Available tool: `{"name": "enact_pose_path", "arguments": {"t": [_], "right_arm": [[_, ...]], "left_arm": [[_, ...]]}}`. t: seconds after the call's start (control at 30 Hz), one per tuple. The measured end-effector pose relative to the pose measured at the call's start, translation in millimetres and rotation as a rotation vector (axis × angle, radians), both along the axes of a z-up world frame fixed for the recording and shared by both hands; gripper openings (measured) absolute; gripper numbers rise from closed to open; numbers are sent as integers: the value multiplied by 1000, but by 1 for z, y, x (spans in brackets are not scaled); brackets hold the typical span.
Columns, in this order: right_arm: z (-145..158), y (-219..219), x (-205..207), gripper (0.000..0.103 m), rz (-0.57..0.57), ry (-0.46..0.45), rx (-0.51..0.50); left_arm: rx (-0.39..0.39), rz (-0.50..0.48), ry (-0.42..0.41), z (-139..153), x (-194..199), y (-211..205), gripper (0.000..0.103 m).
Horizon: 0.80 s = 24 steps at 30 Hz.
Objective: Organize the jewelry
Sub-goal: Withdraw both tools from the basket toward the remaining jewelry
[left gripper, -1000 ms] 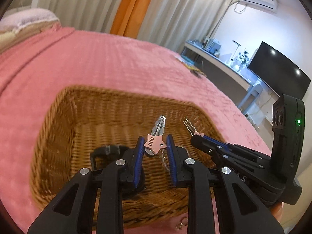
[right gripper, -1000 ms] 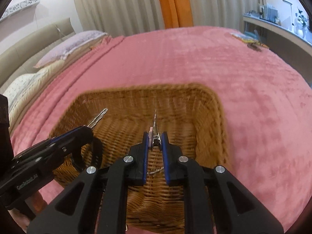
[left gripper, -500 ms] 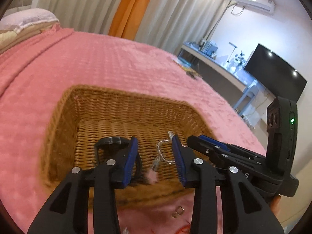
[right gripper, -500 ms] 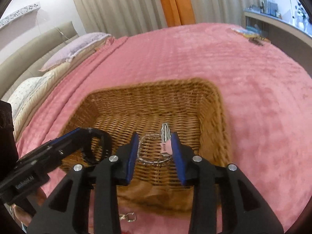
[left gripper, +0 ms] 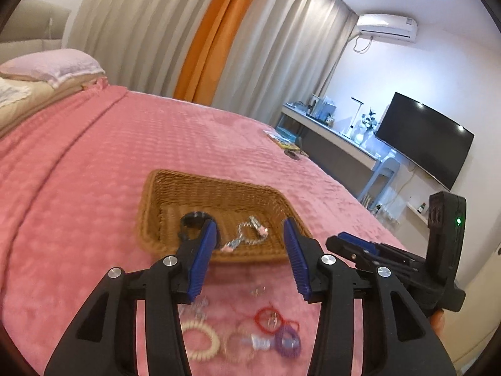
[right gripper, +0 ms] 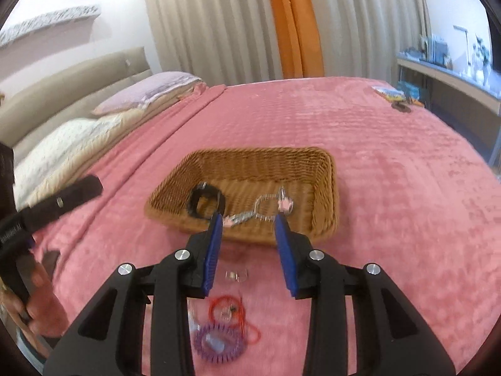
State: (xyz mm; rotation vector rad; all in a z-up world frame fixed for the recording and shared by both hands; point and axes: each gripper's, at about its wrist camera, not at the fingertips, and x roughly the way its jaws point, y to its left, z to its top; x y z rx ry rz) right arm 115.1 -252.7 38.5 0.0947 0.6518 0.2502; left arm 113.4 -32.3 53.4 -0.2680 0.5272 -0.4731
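A wicker basket [left gripper: 162, 200] [right gripper: 325, 188] lies on the pink bed. Inside it are a black ring-shaped band [left gripper: 192, 219] [right gripper: 203, 200], a silver chain bracelet [left gripper: 247, 235] [right gripper: 264, 203] and two pink star hair clips [left gripper: 261, 228] [right gripper: 285, 203]. My left gripper [left gripper: 250, 235] is open and empty, held above the bed short of the basket. My right gripper [right gripper: 249, 225] is open and empty, also short of the basket. Loose jewelry lies on the bed below both: a red string bracelet [left gripper: 269, 318] [right gripper: 228, 308], a purple coil band [left gripper: 286, 340] [right gripper: 217, 343], a cream coil band [left gripper: 200, 340].
The pink bedspread [left gripper: 94, 172] stretches all around the basket. Pillows [right gripper: 94, 125] lie at the headboard. A desk [left gripper: 328, 131] and a TV [left gripper: 426, 138] stand beyond the bed's far edge. Small items [right gripper: 394, 94] lie near the bed's far corner.
Both grippers opened and dropped their pink star clips into the basket, then pulled back and up. The basket now looks smaller, and loose jewelry in front of it has come into view.
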Motion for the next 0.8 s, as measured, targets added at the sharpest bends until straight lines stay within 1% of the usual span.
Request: {"name": "enact_pose_path", "arguments": {"t": [0.13,0.2,0.3,0.4,0.47,0.5,0.57,0.63,0.73,0.8], "right_arm": [[-13,15,-37,32,17,-24,-53],[-23,19,-48,32,23,-15,-57],[-40,25,-58,32,24,6,-69],[-58,27,-62,31,18,53,-75],[-71,25,-63,30,15,95,-62],[-77,24,-63,26,15,110,-56],[-87,24,-63,20,10,135,-54],[-94,24,-62,19,12,155,-42],[-100,26,-61,19,-2,166,-60],[-103,27,-61,19,-6,172,-61]], "left_arm": [[27,33,-9,-9,-28,10,44],[57,83,-24,-17,-42,15,44],[74,117,-37,-27,-56,23,44],[71,110,-7,-39,-57,27,44],[78,111,11,-48,-54,29,44],[80,109,24,-53,-51,29,44],[80,115,34,-65,-51,30,44],[89,130,34,-75,-50,30,44],[119,133,67,-90,-43,26,44],[132,123,83,-94,-40,24,44]]}}
